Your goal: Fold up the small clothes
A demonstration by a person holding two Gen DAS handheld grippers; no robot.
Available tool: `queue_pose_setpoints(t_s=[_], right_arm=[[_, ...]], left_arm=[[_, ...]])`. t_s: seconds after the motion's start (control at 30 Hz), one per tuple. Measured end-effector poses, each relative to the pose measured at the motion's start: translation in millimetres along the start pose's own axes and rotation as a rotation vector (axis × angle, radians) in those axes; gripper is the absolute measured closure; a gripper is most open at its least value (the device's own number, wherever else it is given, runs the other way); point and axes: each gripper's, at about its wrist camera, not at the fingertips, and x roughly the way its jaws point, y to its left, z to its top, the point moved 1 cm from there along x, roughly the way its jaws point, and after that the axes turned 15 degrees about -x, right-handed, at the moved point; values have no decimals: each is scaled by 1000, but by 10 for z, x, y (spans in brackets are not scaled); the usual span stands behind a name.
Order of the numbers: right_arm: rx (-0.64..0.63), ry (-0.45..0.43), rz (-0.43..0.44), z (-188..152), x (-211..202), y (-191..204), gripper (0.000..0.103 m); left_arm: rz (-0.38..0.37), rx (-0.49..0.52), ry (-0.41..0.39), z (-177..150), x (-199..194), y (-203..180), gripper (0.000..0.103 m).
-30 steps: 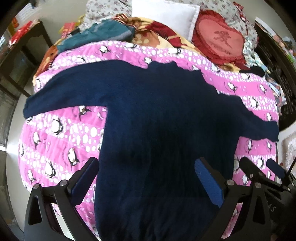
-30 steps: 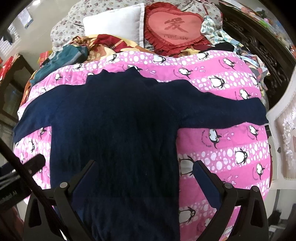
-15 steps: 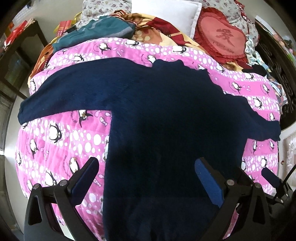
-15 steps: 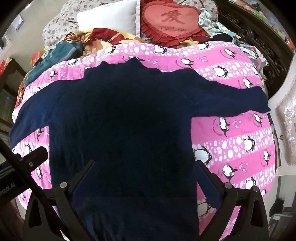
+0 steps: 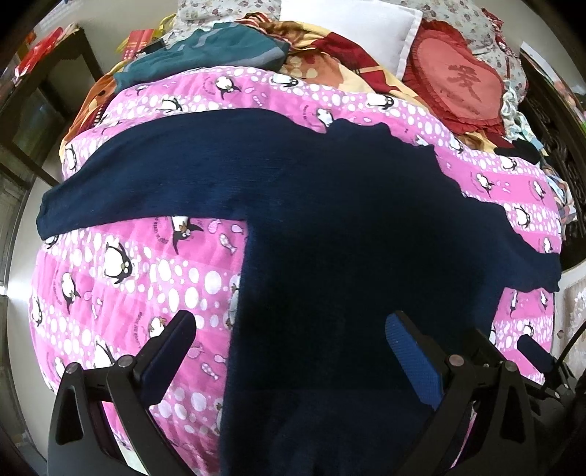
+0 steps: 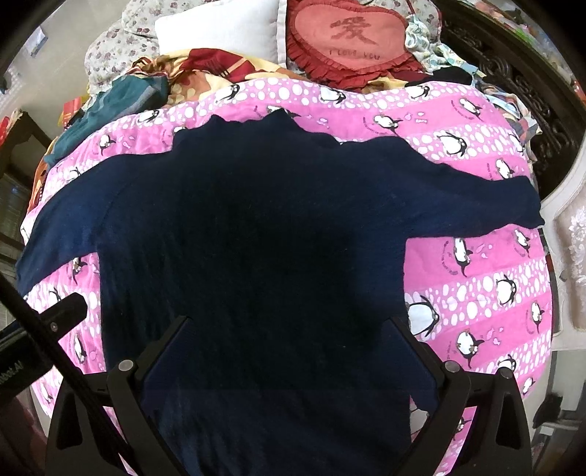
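A dark navy sweater [image 5: 329,238] lies flat on a pink penguin quilt [image 5: 121,278], both sleeves spread out sideways and the collar pointing toward the pillows. My left gripper [image 5: 289,340] hovers open over the sweater's lower left side, its left finger above the quilt and its right finger above the body. In the right wrist view the same sweater [image 6: 256,238] fills the middle. My right gripper [image 6: 293,337] stands open above the sweater's lower body, nothing between its fingers. The right gripper's tip [image 5: 531,348] shows at the left wrist view's right edge.
A white pillow [image 6: 219,29], a red heart cushion [image 6: 351,36] and a heap of teal and patterned cloth [image 5: 205,47] sit beyond the collar. Dark carved furniture [image 6: 512,73] flanks the right side, a dark shelf [image 5: 40,91] the left.
Both grippers have shifted left and tilted over the sweater's lower half, so the sweater slides rightward in both views. Nothing was grasped; the sweater lies as before.
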Motion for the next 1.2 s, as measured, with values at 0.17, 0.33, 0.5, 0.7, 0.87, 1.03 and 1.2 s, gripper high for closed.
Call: queue_pose_setpoints(t_s=[0.17,0.33,0.5,0.7,0.87,1.03,1.2], right_arm=[[-15,8,4,48,68,80,0],[-46,15,12,124,206,241,0],[-90,30,19,211,448,436,0],[-126,38,31,308,623,709,0],[-139,43,44,359,681,924,0],[-138,42,57,421,714,1081,0],[-138,45,63,463,758,1218,0]], left_arm=[[2,-20,4,82,39,135,0],[-17,-78,6,240,89,472,0],[-28,-219,-7,524,152,1132,0],[-4,-465,-49,873,234,2176,0],[-52,-708,-94,1104,316,3002,1],[-102,-857,-116,1280,523,3501,17],[-162,-969,-91,1345,803,3712,26]])
